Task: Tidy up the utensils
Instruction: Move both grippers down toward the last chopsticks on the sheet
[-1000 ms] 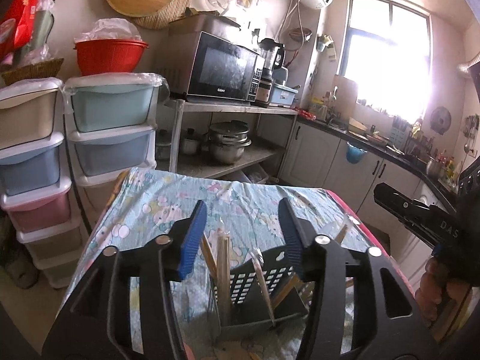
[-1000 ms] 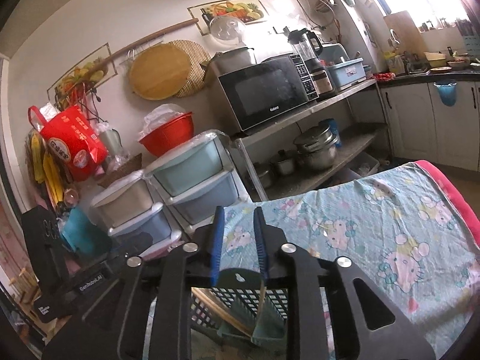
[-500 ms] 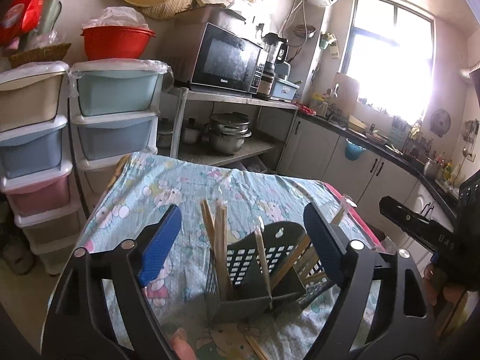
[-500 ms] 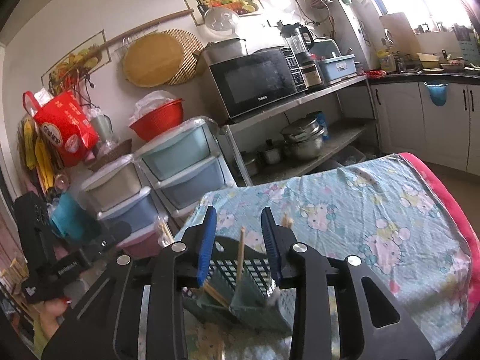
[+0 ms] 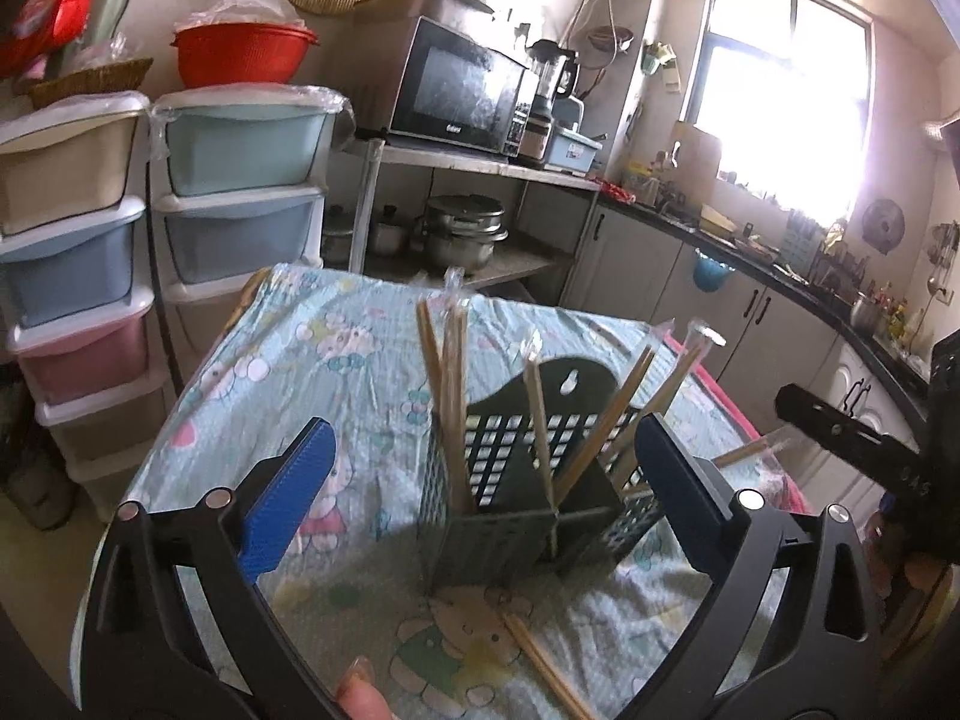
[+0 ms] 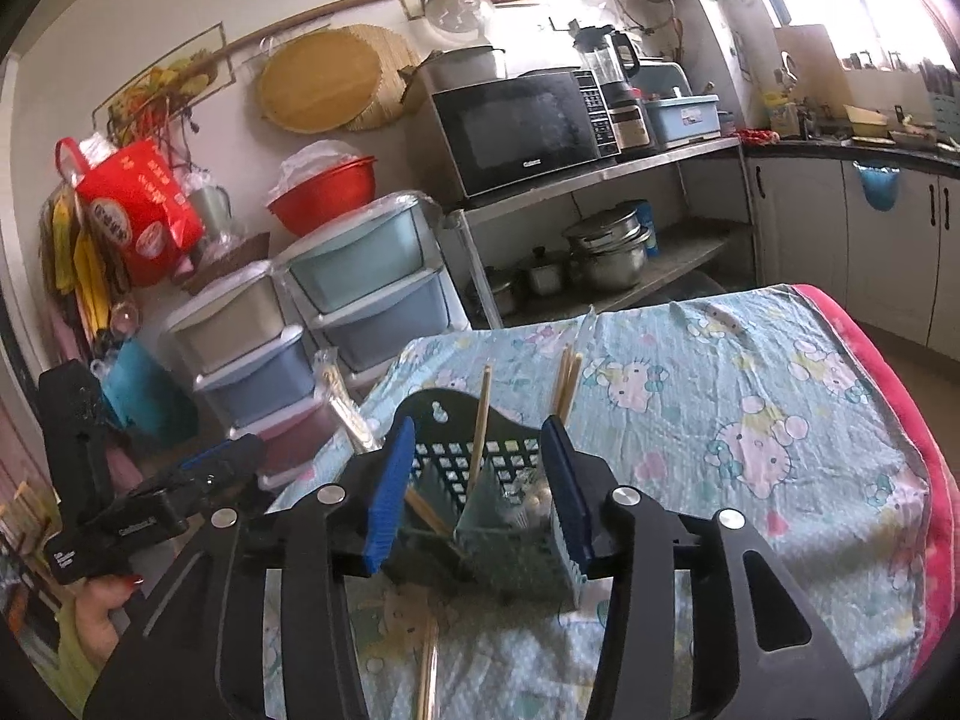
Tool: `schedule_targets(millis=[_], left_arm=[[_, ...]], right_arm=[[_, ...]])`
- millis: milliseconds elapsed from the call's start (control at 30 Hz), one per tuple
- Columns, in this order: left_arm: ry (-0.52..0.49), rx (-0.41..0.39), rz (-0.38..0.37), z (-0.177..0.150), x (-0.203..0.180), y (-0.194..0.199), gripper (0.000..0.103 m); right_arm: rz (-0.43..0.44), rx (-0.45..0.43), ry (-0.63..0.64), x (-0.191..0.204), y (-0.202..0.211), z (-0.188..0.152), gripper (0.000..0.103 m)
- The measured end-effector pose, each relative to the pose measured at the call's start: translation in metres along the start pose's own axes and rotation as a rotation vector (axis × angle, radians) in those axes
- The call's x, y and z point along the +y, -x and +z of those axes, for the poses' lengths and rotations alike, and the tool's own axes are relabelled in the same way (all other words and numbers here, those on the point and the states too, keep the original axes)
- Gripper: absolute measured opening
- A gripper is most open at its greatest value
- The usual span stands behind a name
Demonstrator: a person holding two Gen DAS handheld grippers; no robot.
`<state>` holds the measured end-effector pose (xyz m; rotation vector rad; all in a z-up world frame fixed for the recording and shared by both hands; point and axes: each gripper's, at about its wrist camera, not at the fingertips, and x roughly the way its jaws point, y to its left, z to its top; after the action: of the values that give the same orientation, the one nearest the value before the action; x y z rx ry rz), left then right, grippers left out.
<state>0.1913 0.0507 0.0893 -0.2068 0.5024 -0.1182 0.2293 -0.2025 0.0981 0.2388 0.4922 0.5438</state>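
Left wrist view: my left claw (image 5: 480, 474) gaped wide, empty, above worktop (image 5: 360, 348); dark utensil caddy (image 5: 522, 480) stood between its fingers, chopsticks (image 5: 450, 384) upright and leaning inside, loose pair (image 5: 540, 666) on cloth before it.

Right wrist view: my right claw (image 6: 480, 486) parted, empty, straddling caddy (image 6: 480, 480).
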Motion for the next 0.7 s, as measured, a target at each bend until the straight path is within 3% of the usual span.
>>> schedule_targets(millis=[700], left_arm=[[0.072,0.055,0.038,-0.042,0.029,0.009,0.092]], right_arm=[[0.035,0.098,0.094,0.03,-0.002,-0.042,0.045]])
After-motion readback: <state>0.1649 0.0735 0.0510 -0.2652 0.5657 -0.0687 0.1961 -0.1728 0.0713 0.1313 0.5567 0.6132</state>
